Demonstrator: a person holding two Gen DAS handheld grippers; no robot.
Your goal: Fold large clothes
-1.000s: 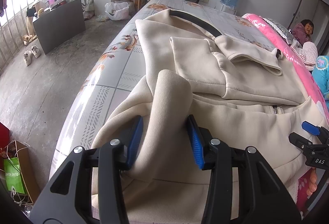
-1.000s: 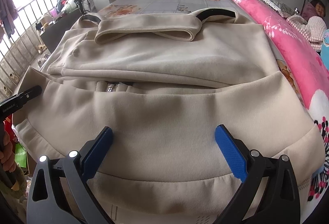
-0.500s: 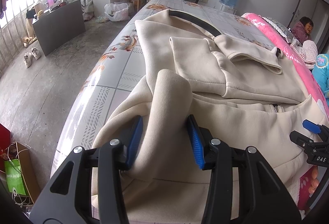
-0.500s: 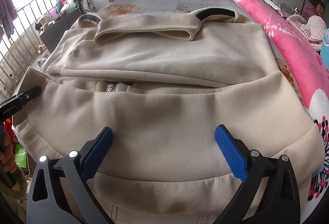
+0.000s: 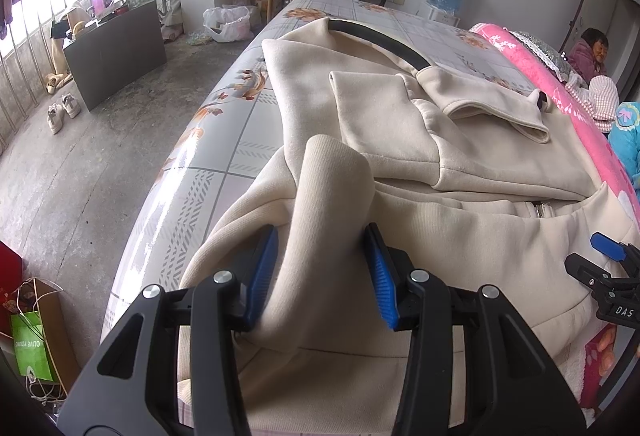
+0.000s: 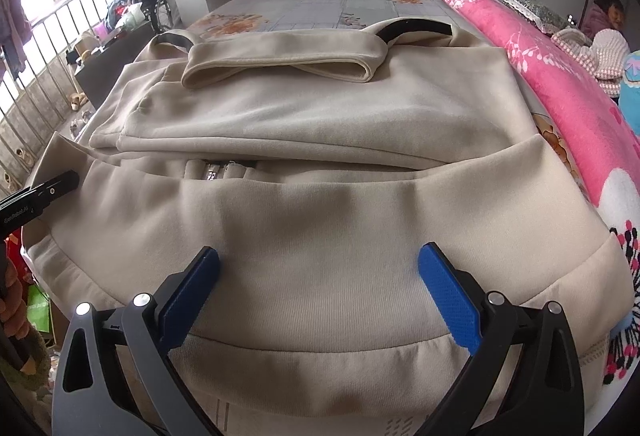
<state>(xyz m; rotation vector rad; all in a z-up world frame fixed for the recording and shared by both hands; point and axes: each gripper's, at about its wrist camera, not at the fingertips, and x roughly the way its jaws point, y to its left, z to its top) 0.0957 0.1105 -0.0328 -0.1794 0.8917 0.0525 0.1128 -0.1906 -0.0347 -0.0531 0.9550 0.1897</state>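
Beige jacket [image 6: 320, 236] on bed [image 5: 224, 140], sleeves already folded in. Left gripper [image 5: 324, 272] fingers pinching raised hem ridge; right gripper [image 6: 320, 290] fingers spread wide over hem (nothing held). Step: bottom fold. Next, judged: right must close on hem, then both lift toward collar

Beige jacket [image 6: 320, 124] w/ black collar band; grey floral-tile bed sheet [image 5: 224, 140]; pink flowered blanket [image 6: 560, 84]; blue gripper pads [image 6: 448, 296].

Jacket [image 6: 320, 236] hem behind the tool fingers, zipper [image 6: 218, 172] half tucked.
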